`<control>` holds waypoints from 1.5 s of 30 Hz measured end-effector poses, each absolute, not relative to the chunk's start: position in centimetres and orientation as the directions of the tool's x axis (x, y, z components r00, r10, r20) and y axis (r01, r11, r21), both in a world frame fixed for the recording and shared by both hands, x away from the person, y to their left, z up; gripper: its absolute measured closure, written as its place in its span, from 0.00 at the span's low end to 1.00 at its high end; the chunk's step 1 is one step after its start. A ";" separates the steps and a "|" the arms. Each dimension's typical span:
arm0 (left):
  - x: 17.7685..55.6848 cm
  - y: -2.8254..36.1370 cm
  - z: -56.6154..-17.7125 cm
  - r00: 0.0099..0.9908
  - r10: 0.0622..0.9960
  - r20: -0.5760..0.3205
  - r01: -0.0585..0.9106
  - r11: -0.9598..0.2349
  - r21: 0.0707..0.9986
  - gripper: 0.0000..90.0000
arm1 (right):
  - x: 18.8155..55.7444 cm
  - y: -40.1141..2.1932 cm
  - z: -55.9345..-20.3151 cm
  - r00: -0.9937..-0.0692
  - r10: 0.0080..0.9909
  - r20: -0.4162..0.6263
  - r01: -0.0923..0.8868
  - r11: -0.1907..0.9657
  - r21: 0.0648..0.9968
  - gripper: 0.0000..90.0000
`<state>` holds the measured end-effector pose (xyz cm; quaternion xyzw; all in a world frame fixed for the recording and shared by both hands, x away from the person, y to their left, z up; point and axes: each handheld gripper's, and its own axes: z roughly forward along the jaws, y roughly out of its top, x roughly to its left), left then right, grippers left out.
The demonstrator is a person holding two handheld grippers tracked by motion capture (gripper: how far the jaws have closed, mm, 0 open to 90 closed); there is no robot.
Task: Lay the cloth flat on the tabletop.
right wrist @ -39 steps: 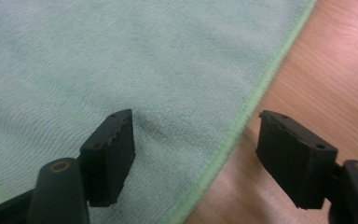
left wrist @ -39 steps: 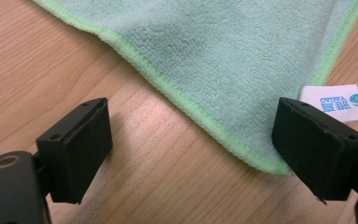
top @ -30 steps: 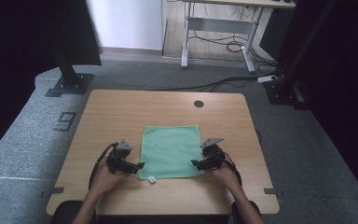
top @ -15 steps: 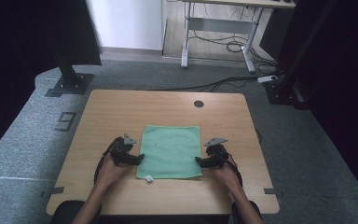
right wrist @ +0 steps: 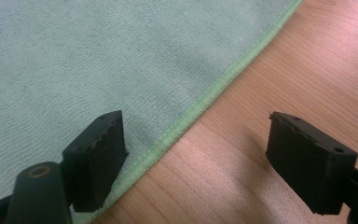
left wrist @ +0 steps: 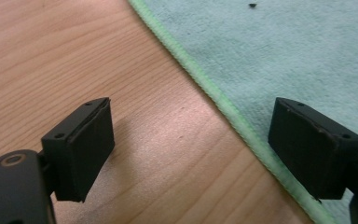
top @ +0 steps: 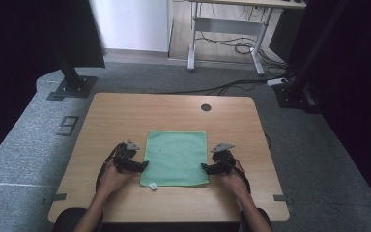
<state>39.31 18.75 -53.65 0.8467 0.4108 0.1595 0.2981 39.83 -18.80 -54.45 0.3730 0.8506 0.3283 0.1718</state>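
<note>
Item: green cloth (top: 176, 157), one piece, spread flat and square on the near half of the wooden table (top: 125, 113), a small white tag at its near-left corner.

Progress, as judged: the cloth lies unfolded and smooth; no edge is lifted, no fold made. Gripping and whatever handling comes after it remain to be done.

Left gripper (left wrist: 191, 151): at the cloth's left edge, toward the near corner. Jaws wide apart, holding nothing. One finger stands over bare wood, the other over the cloth, with the stitched hem running between them.

Right gripper (right wrist: 198, 161): at the cloth's right edge, near corner. Jaws wide apart, holding nothing. The hem again passes between the fingers, one over cloth, one over wood.
</note>
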 end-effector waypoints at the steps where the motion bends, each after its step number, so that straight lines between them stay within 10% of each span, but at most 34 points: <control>1: 39.1 18.7 -53.5 0.619 0.785 0.018 0.594 -0.483 0.644 0.15 | 39.8 -18.8 -54.4 -0.667 0.743 -0.053 0.517 0.512 0.686 0.23; 22: 36.4 23.0 -54.3 0.608 0.794 0.021 0.598 -0.475 0.645 0.06 | 38.3 -22.4 -54.9 -0.624 0.781 0.020 0.568 0.437 0.697 0.00; 45: 36.7 22.7 -54.9 0.596 0.803 -0.008 0.606 -0.444 0.660 0.00 | 38.6 -23.2 -55.7 -0.612 0.791 0.009 0.556 0.423 0.715 0.00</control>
